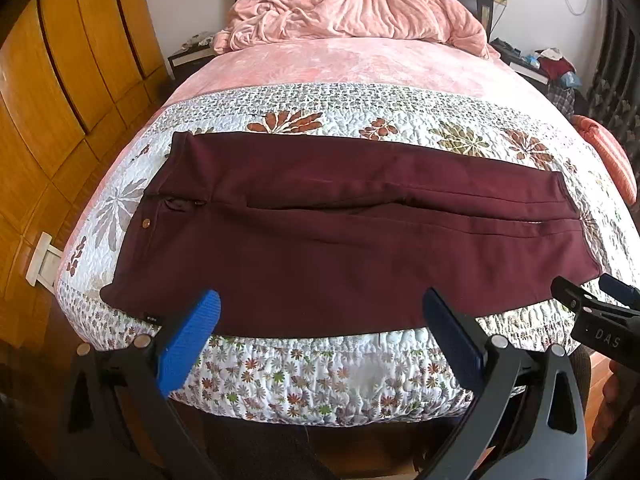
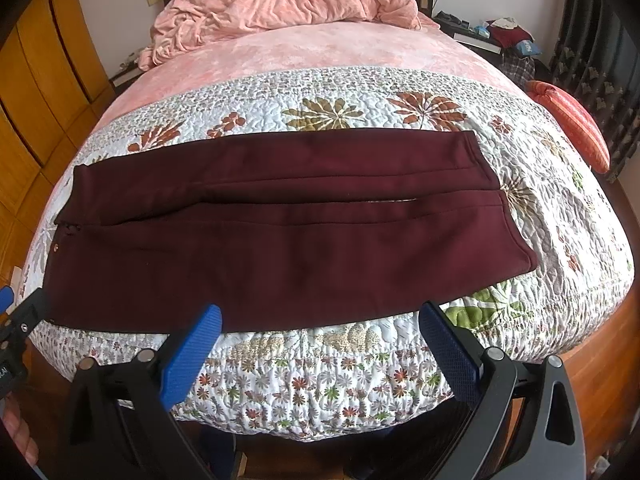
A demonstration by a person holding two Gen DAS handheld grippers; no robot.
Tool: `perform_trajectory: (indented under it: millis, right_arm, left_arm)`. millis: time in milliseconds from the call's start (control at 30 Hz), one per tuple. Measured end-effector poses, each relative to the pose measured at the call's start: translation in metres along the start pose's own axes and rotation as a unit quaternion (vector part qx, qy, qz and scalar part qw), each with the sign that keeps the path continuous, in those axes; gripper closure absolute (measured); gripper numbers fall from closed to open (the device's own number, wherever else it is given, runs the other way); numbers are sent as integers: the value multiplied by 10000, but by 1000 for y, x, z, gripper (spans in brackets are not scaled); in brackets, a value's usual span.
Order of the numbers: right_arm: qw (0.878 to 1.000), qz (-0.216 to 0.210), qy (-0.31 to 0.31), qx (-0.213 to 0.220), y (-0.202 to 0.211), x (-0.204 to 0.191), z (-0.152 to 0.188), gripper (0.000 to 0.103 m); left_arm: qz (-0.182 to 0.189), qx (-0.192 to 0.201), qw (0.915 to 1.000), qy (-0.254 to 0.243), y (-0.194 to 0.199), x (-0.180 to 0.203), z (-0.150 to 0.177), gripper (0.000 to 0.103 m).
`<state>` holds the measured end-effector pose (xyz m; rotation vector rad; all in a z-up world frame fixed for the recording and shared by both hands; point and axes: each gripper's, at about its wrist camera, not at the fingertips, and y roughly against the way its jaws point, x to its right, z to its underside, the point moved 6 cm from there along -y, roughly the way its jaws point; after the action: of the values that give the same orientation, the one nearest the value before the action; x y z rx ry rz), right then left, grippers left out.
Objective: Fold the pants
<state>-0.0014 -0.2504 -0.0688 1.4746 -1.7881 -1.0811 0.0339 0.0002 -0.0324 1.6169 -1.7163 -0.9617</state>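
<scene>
Dark maroon pants [image 1: 340, 240] lie flat across the foot of the bed, waistband and button to the left, leg cuffs to the right, the two legs side by side; they also show in the right wrist view [image 2: 280, 236]. My left gripper [image 1: 320, 320] is open and empty, hovering just in front of the pants' near edge. My right gripper [image 2: 320, 332] is open and empty, also just short of the near edge, further toward the cuffs. The right gripper shows at the right edge of the left wrist view [image 1: 596, 304].
The bed carries a floral quilt [image 1: 320, 372] at its foot and a pink sheet with a bunched pink blanket [image 1: 352, 4] at the head. Wooden wardrobes [image 1: 60, 92] stand left. Cluttered nightstands flank the headboard. An orange cushion [image 2: 572, 120] lies at the bed's right.
</scene>
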Motion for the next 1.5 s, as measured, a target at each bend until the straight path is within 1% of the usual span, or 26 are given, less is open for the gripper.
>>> perform_trajectory:
  millis: [1500]
  right_arm:
    - [10000, 24, -51, -41, -4, 4, -3, 4]
  left_arm:
    - [-6, -109, 9999, -50, -12, 8, -2, 3]
